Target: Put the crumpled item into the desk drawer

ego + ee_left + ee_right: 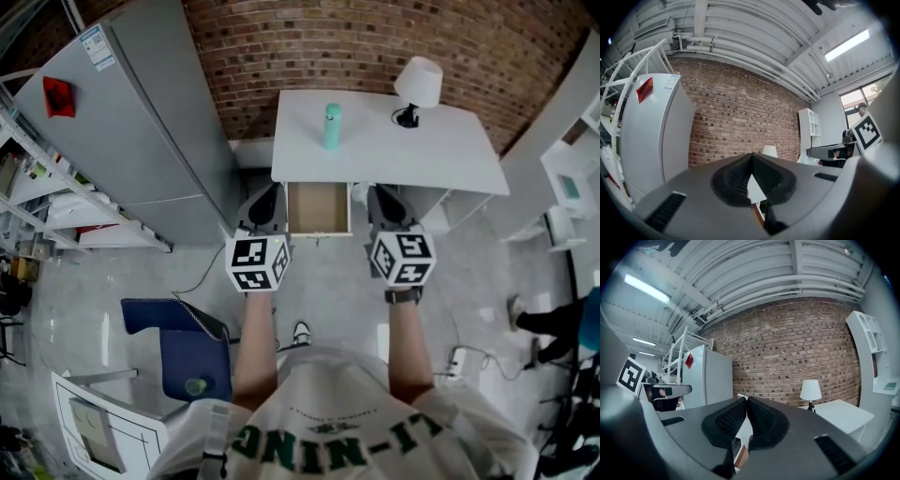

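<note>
A white desk (441,155) stands against the brick wall, and its wooden drawer (319,208) is pulled open towards me. I see nothing inside the drawer, and no crumpled item shows in any view. My left gripper (265,203) hangs just left of the drawer and my right gripper (386,204) just right of it, both pointing at the desk. In the left gripper view the left gripper (751,155) has its pads together with nothing between them. The right gripper (746,400) looks the same in its own view.
A teal bottle (332,126) and a white lamp (418,86) stand on the desk. A grey fridge (141,122) is at the left, with a blue chair (183,347) near my left side. A person's legs (553,323) show at the right, and a power strip (457,361) lies on the floor.
</note>
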The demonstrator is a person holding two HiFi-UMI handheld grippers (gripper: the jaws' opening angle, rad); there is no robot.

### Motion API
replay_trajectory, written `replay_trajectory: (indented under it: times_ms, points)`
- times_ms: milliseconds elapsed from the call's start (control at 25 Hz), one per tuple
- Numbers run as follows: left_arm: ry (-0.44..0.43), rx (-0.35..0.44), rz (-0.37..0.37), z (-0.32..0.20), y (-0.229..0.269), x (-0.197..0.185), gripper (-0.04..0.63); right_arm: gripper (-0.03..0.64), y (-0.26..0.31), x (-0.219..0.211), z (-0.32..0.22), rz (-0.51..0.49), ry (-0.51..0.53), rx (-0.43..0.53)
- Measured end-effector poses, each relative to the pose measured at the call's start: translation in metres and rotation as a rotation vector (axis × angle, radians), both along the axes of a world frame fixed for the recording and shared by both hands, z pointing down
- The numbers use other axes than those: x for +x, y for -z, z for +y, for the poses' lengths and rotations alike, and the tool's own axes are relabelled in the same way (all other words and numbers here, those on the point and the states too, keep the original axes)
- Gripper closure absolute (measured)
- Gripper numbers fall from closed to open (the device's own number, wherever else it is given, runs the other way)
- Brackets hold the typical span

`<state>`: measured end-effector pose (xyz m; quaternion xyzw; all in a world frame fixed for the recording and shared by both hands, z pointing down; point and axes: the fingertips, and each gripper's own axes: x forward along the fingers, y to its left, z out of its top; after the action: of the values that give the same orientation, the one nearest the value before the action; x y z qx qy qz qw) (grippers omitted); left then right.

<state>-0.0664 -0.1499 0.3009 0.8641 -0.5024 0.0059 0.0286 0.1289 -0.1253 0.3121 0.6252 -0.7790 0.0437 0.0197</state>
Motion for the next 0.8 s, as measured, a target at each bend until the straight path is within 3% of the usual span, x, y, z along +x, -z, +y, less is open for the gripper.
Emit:
replay_trajectory:
  times_ms: [480,800]
  points:
    - [-0.048,-0.051,0.019,-0.051,-0.031,-0.021,0.595,0.606,-0.035,-0.041,-0.041,0.025,0.003,-0.055]
    - [-0.085,-0.092,-0.014,-0.074,-0.06,-0.01,0.595,0.606,-0.07,-0.053,-0.07,0.022,0.01,-0.108]
